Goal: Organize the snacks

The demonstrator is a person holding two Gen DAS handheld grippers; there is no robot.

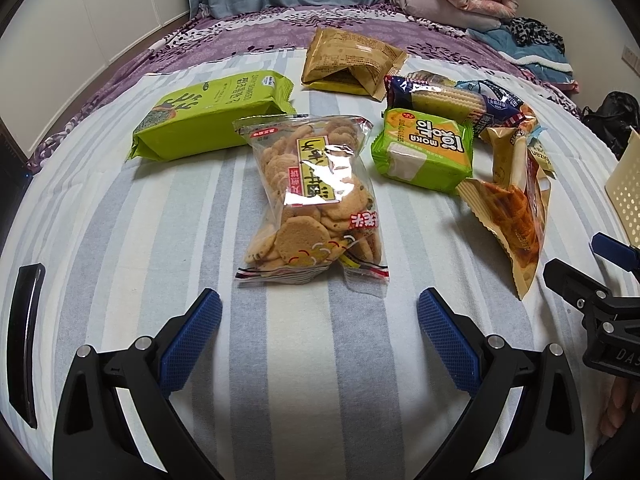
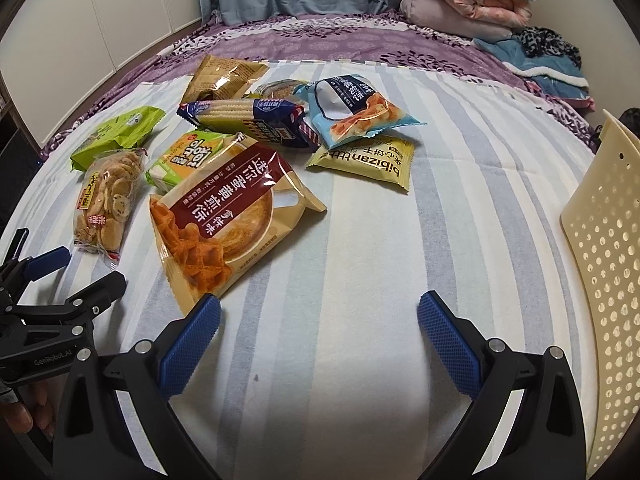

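Seen by the left wrist camera, the left gripper [image 1: 319, 308] hovers low over the striped bed sheet [image 1: 132, 240], level and aimed toward 12 o'clock, its blue fingers [image 1: 191, 338] spread wide with nothing between them; at 10 o'clock lies the long green seaweed-cracker pack [image 1: 208, 118]; straight ahead at 12 o'clock, just beyond the fingertips, lies the clear bag of round biscuits [image 1: 316, 200]; farther back sits the brown pouch [image 1: 350, 62]; at 1 o'clock the green Moka wafer pack [image 1: 424, 152] lies against the blue cracker sleeve [image 1: 452, 100]; at 2 o'clock the egg-roll waffle bag [image 1: 512, 216] lies partly under them. The right gripper [image 2: 319, 310], seen by its own camera, is likewise low and level, fingers [image 2: 448, 340] wide apart and empty; the waffle bag [image 2: 228, 216] touches its left fingertip at 11 o'clock; the light-blue chip bag [image 2: 352, 110] and yellow bibizan packet [image 2: 368, 160] lie at 12 o'clock; the cream perforated basket [image 2: 604, 264] stands at 3 o'clock.
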